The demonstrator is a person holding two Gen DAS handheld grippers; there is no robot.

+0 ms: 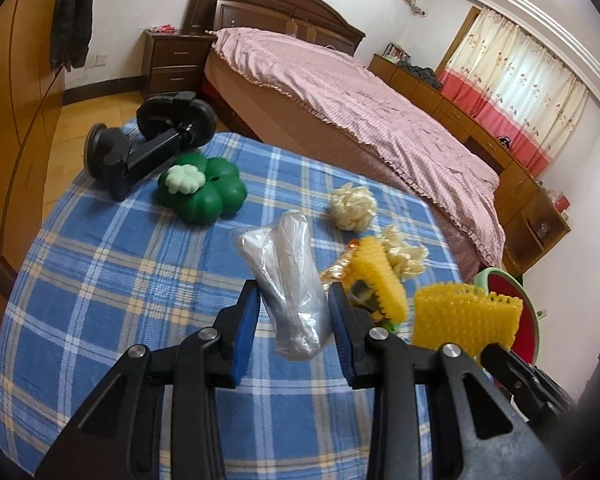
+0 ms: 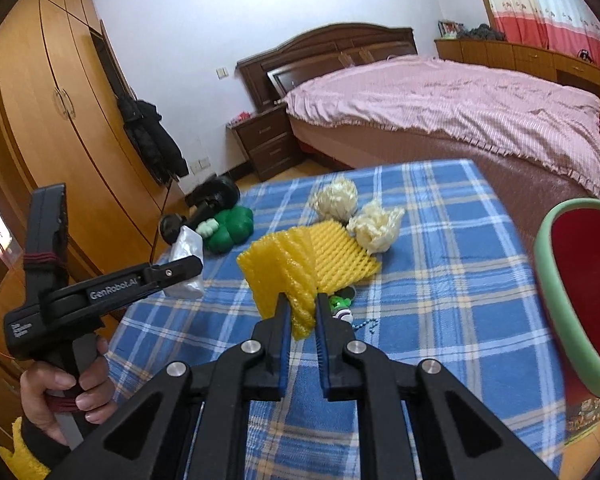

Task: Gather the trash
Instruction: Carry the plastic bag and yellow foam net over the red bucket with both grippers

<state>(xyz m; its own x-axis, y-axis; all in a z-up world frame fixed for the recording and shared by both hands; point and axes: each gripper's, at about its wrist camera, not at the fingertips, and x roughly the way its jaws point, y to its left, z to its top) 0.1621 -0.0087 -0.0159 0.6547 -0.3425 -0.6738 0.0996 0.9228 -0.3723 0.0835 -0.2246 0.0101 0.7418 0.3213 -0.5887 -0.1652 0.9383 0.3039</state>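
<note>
Right claw (image 2: 302, 312) pinches yellow foam net (image 2: 284, 276); left claw (image 1: 294, 312) grips clear plastic bag (image 1: 290, 276), hiding its lower part.

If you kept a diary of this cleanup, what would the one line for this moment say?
left gripper: holds clear plastic bag | right gripper: holds yellow foam net | bin: right of table | foam balls, second net: on table

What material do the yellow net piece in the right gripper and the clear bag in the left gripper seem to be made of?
Yellow net piece: probably soft foam mesh, matte; its ribbed lattice bends between the right gripper fingers. Clear bag: apparently thin plastic film, glossy and translucent, with crinkles and highlights, held by the left gripper.
</note>
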